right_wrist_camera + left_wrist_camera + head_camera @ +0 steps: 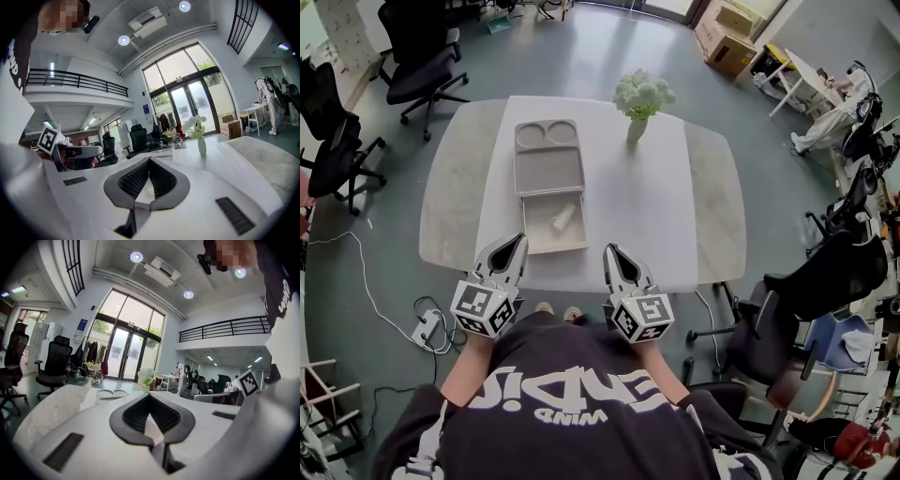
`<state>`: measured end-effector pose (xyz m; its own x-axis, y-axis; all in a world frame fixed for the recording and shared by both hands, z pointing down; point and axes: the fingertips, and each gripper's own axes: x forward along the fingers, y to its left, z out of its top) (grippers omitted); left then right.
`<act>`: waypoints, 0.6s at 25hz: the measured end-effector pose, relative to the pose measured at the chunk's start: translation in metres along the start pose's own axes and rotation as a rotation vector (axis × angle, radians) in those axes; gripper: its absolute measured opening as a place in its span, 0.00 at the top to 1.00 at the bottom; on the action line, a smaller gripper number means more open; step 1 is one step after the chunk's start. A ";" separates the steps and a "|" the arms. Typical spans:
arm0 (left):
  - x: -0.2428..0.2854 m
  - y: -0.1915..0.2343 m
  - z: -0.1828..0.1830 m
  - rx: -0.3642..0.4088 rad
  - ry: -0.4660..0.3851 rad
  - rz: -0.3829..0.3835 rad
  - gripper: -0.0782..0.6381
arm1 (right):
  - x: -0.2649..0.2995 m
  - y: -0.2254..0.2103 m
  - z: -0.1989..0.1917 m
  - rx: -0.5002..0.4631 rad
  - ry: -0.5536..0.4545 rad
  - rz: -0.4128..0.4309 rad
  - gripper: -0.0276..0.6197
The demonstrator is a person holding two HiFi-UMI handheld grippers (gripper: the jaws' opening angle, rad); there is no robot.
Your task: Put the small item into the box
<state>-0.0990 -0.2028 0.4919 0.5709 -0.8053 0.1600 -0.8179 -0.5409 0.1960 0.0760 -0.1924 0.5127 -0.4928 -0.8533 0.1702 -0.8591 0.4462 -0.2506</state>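
1. Head view:
   - The box (551,246) lies open on the white middle strip of the worktop (666,225). Its lid, w/ two round hollows, is on the far side and its open tray on the near side.
   - The small item (562,220) already lies inside that tray, tilted, touching neither tool. To us the put-in looks done.
   - The left tool (519,241) and right tool (607,249) sit at the near edge. The left tip is just beside the tray's near corner and the right one is off to the side.
   - A vase (637,128) of pale flowers stands at the far end, well apart from the box.

2. Left gripper view:
   - The jaws are pressed together w/ nothing between them, and only pale worktop shows through the gap behind the tips.
   - The lid's round hollows show beyond. The item itself isn't visible here.

3. Right gripper view:
   - The jaws are likewise pressed together and empty.
   - The vase stands ahead and to the right. The item isn't in sight.

4. Handling, our guess only:
   - The item is short, pale and roughly tube-shaped, but too small to say what it is.
   - We'd expect it to be light and fairly stiff, w/ a smooth skin that could roll or squirt out of a hard pinch.
   - If it needs re-seating, we'd take it across its narrow middle, pads square to its long axis, w/ gentle pressure.
   - The tray walls leave little room, so approach from above.
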 end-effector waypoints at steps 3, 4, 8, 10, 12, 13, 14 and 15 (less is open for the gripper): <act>-0.002 -0.001 -0.001 -0.014 -0.004 0.002 0.88 | -0.002 0.002 0.001 -0.005 -0.010 0.001 0.92; -0.002 -0.001 -0.001 -0.016 -0.005 0.002 0.88 | -0.002 0.003 0.001 -0.004 -0.010 0.001 0.92; -0.002 -0.001 -0.001 -0.021 -0.005 -0.003 0.88 | -0.001 0.004 -0.001 -0.004 -0.005 0.001 0.92; -0.002 -0.002 -0.001 -0.018 -0.002 -0.005 0.88 | -0.001 0.004 -0.001 -0.002 -0.004 0.000 0.92; -0.002 -0.002 -0.003 -0.018 0.000 -0.003 0.88 | -0.001 0.004 -0.002 0.000 -0.005 0.001 0.92; -0.002 -0.002 -0.004 -0.021 0.001 -0.001 0.88 | -0.001 0.005 -0.003 0.000 -0.005 0.002 0.92; -0.002 -0.003 -0.004 -0.024 0.001 0.000 0.88 | -0.002 0.005 -0.003 0.001 -0.006 0.002 0.92; -0.002 -0.003 -0.005 -0.026 0.000 0.000 0.88 | -0.002 0.005 -0.004 0.002 -0.007 0.003 0.92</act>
<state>-0.0978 -0.1986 0.4955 0.5709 -0.8052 0.1604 -0.8158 -0.5343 0.2213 0.0720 -0.1879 0.5147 -0.4944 -0.8538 0.1632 -0.8574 0.4482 -0.2530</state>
